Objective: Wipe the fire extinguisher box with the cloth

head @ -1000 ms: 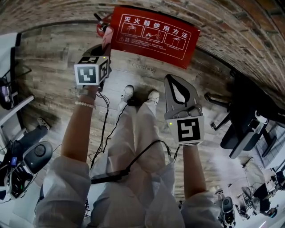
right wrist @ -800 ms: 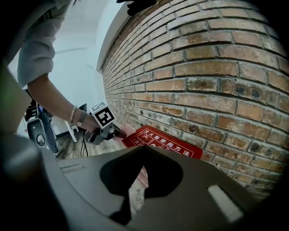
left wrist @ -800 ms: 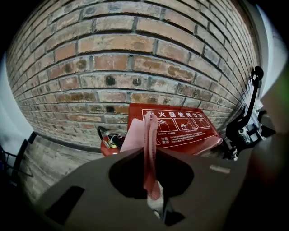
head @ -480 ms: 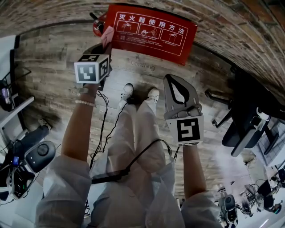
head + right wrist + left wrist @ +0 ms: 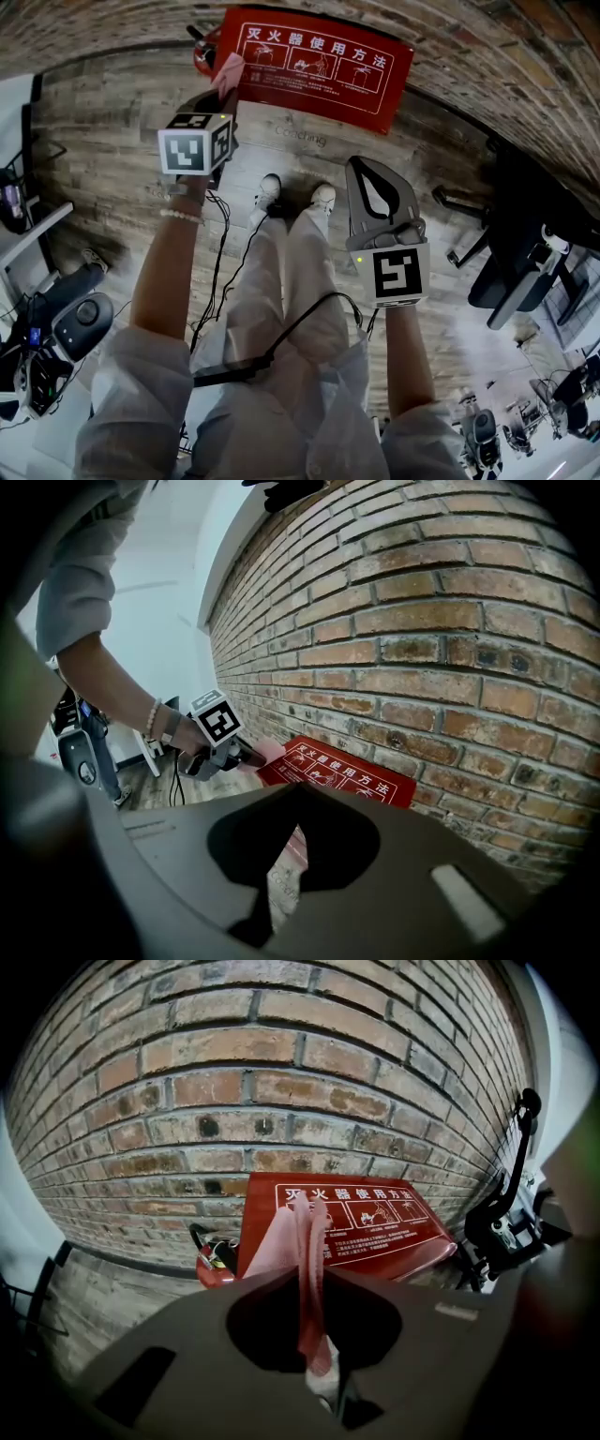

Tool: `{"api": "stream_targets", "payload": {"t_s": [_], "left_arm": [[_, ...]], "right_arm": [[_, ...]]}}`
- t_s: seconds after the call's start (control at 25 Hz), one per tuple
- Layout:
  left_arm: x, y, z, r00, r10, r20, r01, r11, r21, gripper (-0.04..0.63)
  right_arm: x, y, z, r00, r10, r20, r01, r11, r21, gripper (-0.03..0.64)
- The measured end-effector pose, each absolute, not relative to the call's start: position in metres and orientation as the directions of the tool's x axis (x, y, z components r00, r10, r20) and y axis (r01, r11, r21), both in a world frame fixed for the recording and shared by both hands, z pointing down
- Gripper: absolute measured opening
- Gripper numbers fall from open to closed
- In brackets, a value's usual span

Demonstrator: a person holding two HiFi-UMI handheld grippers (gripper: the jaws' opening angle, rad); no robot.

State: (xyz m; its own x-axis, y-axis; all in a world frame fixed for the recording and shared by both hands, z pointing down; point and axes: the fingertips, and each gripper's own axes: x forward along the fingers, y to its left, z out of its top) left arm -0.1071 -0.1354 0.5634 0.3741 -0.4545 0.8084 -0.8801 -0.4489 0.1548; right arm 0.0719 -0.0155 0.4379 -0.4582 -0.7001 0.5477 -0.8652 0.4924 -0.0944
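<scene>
Left gripper [image 5: 223, 86] is up at eleven o'clock in the head view, jaws clamped on the pink cloth [image 5: 230, 69], and its own view confirms it: the cloth [image 5: 306, 1279] stands pinched in a narrow upright fold between the jaws, loose end poking out past the tips. The red box [image 5: 319, 62] lies at twelve o'clock, tilted against the foot of the brick wall [image 5: 281, 1072], white instruction print facing up. The cloth's end sits right at the box's left edge, though whether it touches I can't tell. A red extinguisher [image 5: 214, 1262] peeks out at nine o'clock of the box [image 5: 384, 1232]. Right gripper [image 5: 360, 169] hangs at three o'clock of centre, well apart from the box, over the wood floor [image 5: 103, 122]; jaws closed tip to tip with nothing between them, pointing toward the box [image 5: 347, 780] at twelve. Its view also catches the left gripper [image 5: 249, 753] at ten o'clock. White shoes [image 5: 270, 195] stand near centre, a dark chair [image 5: 511, 272] off at three o'clock
</scene>
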Motion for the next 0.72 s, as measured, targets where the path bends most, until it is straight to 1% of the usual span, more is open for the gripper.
{"api": "stream_targets", "payload": {"t_s": [0.72], "left_arm": [[-0.038,-0.125,0.567,0.454,-0.401,0.796,-0.820,-0.537,0.197,0.009]], "right_arm": [[0.097,-0.007,0.439,-0.433,-0.715,0.549,-0.882,0.461,-0.095,0.008]]}}
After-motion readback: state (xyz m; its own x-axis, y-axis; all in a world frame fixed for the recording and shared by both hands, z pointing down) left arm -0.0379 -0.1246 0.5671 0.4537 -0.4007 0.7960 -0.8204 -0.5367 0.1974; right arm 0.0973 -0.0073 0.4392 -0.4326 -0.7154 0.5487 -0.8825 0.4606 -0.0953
